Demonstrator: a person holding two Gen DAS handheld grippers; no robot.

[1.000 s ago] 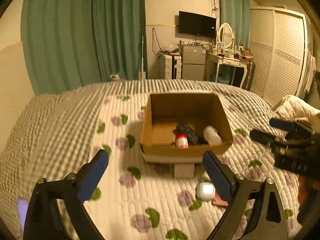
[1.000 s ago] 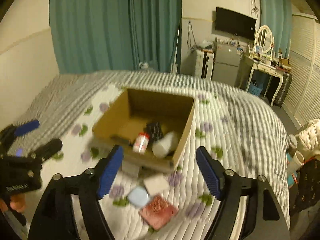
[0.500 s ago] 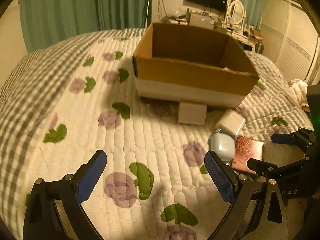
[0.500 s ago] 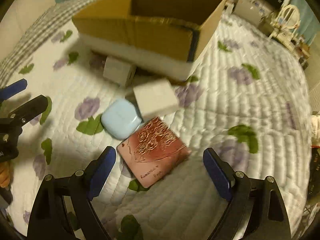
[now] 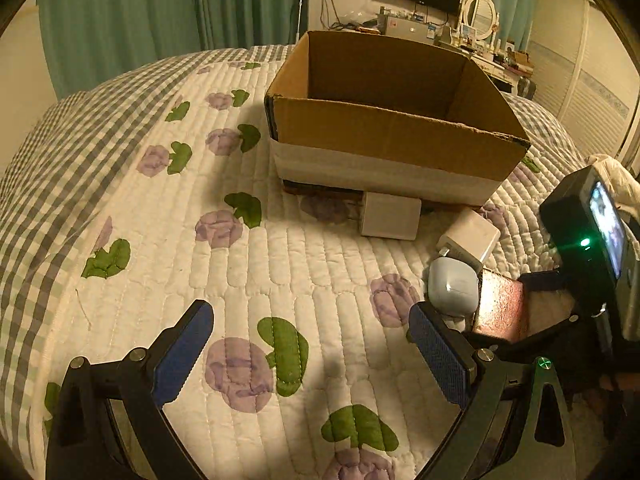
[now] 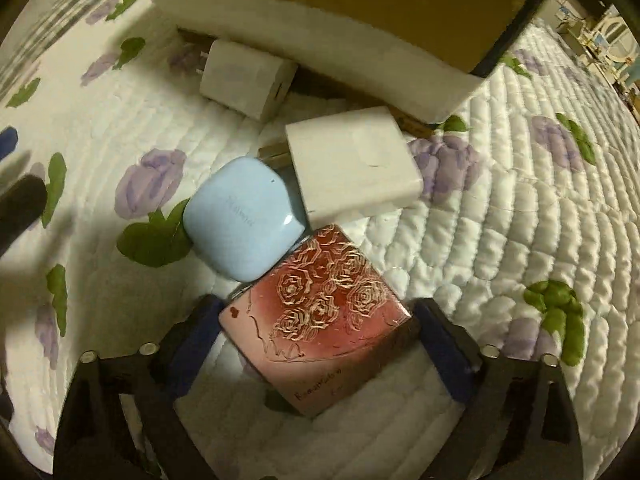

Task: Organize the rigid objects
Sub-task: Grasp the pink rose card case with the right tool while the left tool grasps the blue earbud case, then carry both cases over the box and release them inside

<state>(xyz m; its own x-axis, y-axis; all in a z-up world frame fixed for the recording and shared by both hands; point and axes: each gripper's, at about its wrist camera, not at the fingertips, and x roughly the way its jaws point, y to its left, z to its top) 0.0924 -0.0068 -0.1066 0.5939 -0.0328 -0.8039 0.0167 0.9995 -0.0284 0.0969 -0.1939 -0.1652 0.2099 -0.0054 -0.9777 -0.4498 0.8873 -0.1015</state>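
since half a second ago the right gripper [image 6: 316,344] has come lower and closer, and now its two blue-padded fingers [image 6: 192,344] stand on both sides of the flat pink-red rectangular case with gold rose drawings [image 6: 320,320]. the jaws are spread wide; the left pad is at the case's corner and the right pad is near its other edge, but i cannot tell if they really touch it, and they are not clenched on it. the case lies flat on the white quilted bedcover with purple flowers and green leaves [image 6: 520,220].

touching the far corner of the case is the light blue rounded earbud case [image 6: 242,224]. just beside it, farther away, lies the larger white square charger block [image 6: 352,168] with its metal prongs pointing to the blue case. the smaller white charger cube [image 6: 244,78] rests against the near wall of the open brown cardboard box with a white band at its base [image 5: 392,136], which stands in the middle of the bedcover.

the left gripper [image 5: 312,356] has come slightly lower over the bedcover and hangs released, its jaws wide apart with nothing between them, well apart from the box. the small things lie to its right, toward the right edge of the bed.
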